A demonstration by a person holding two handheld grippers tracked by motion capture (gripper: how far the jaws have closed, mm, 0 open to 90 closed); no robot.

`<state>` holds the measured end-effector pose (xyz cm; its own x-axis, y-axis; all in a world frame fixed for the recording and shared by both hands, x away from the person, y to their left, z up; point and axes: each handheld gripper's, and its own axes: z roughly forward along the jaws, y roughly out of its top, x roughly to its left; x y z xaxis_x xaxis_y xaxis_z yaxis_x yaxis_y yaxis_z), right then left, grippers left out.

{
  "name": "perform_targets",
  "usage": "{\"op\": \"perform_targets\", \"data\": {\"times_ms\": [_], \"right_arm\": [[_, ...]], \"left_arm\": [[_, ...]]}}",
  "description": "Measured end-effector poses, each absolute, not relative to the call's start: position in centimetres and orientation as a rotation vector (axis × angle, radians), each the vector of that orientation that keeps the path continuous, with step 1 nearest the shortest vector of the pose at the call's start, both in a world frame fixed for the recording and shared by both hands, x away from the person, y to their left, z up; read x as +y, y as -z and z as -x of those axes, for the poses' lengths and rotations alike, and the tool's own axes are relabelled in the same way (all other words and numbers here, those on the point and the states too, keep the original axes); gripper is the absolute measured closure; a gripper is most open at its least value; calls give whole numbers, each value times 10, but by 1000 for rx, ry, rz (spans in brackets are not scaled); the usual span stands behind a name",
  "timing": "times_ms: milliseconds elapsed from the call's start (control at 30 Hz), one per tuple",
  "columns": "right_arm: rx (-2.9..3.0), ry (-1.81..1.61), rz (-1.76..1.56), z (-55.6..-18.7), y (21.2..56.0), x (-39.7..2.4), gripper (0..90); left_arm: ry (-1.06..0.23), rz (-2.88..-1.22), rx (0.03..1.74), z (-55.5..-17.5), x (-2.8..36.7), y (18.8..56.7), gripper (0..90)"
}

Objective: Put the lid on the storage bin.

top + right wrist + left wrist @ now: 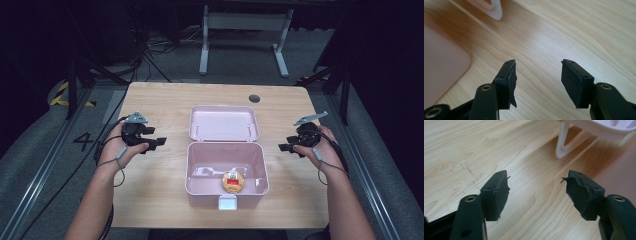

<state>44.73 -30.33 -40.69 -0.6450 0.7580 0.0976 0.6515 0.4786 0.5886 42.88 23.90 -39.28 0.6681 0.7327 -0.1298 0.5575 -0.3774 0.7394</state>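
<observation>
Two open tongs (pixel 159 143) (pixel 283 147), one pink box (pixel 197 172), one round tin (pixel 233 181) inside.

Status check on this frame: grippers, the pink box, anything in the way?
Left gripper open, empty. Right gripper open, empty. Pink box between them, lid open, round tin inside. Table around it bare.

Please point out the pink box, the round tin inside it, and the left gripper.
pink box (pixel 197 170): high view, on its left wall.
round tin (pixel 233 181): high view, on the middle of its lid.
left gripper (pixel 536 181): left gripper view, midway between its open fingertips.
</observation>
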Motion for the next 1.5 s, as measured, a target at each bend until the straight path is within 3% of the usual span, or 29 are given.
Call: {"op": "perform_targets", "data": {"times_ms": [667,933,1133,1500], "right_arm": [[2516,-937,-1239,-434,403,-313,451],[2514,-924,-1236,-432,405,-313,447],[2511,-915,-1231,-431,407,-312,443],[2513,-888,-1236,-427,412,-314,439]], "left_arm": [[-227,-2024,958,-468,196,352,347],[-240,-2039,945,-484,186,352,342],[-202,-1967,985,-503,180,359,344],[-130,-1980,1025,-529,164,367,372]]}}
